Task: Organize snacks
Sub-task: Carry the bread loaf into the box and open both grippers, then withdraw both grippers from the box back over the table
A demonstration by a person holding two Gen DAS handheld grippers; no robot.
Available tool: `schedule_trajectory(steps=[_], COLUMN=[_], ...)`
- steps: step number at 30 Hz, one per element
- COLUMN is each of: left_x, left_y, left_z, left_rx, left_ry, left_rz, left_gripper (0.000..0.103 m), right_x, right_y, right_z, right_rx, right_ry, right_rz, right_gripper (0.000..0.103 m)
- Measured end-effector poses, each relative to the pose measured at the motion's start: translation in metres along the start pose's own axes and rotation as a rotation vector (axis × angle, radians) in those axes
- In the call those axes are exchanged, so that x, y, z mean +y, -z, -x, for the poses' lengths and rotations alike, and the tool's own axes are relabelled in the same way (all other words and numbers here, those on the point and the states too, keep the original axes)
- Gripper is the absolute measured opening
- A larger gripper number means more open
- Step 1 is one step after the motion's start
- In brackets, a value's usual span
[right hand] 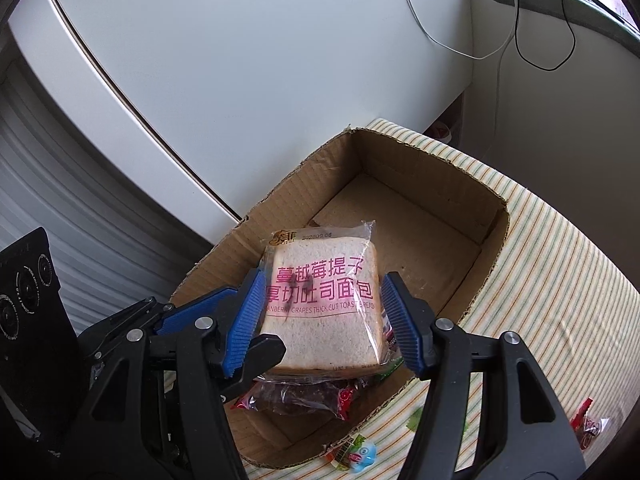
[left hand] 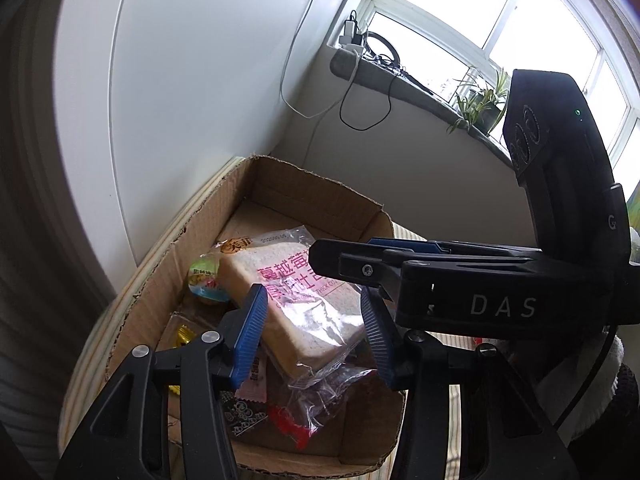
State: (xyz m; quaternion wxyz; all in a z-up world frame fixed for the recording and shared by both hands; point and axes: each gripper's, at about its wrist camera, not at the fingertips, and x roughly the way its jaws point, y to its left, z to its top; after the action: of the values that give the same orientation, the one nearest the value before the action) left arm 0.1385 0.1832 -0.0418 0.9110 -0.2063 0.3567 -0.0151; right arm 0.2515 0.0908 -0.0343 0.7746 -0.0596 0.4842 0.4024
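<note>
A clear packet of thick-cut toast bread (left hand: 304,304) (right hand: 324,312) with pink lettering lies in an open cardboard box (left hand: 320,192) (right hand: 432,160), on top of other wrapped snacks. My right gripper (right hand: 324,324) is open, its blue pads (right hand: 248,320) flanking the bread's two sides closely. My left gripper (left hand: 314,334) is also open, low over the box's near end with the bread seen between its fingers. In the left wrist view the right gripper (left hand: 320,256) reaches in from the right above the bread.
In the box lie a green-lidded jelly cup (left hand: 206,282), a gold candy (left hand: 185,336), a pink sachet (left hand: 254,380) and a dark red packet (right hand: 304,396). On the striped tablecloth (right hand: 560,280) lie a jelly cup (right hand: 354,454) and a red candy (right hand: 586,426). White wall behind.
</note>
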Motion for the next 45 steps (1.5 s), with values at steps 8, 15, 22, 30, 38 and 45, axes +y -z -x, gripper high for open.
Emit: schedule_trajectory(steps=[8, 15, 22, 30, 38, 45], left_x=[-0.005, -0.014, -0.028, -0.046, -0.058, -0.068], left_y=[0.002, 0.006, 0.014, 0.021, 0.033, 0.051], left_z=[0.008, 0.024, 0.042, 0.056, 0.066, 0.068], left_rx=[0.001, -0.014, -0.033, -0.054, -0.057, -0.045], left_ry=[-0.001, -0.012, -0.015, -0.022, -0.013, 0.002], left_rz=[-0.005, -0.021, -0.043, -0.074, -0.085, -0.087], left_gripper=[0.046, 0.046, 0.049, 0.053, 0.053, 0.053], right_x=[0.003, 0.002, 0.002, -0.005, -0.020, -0.051], right_y=[0.003, 0.010, 0.023, 0.043, 0.068, 0.102], right_z=[0.016, 0.038, 0.068, 0.101, 0.129, 0.154], right_rx=[-0.019, -0.045, -0.085, -0.138, -0.170, -0.203], right_ry=[0.021, 0.034, 0.066, 0.132, 0.218, 0.265], right_rz=[0.015, 0.012, 0.034, 0.046, 0.048, 0.014], right_gripper=[0.063, 0.066, 0.070, 0.089, 0.090, 0.090])
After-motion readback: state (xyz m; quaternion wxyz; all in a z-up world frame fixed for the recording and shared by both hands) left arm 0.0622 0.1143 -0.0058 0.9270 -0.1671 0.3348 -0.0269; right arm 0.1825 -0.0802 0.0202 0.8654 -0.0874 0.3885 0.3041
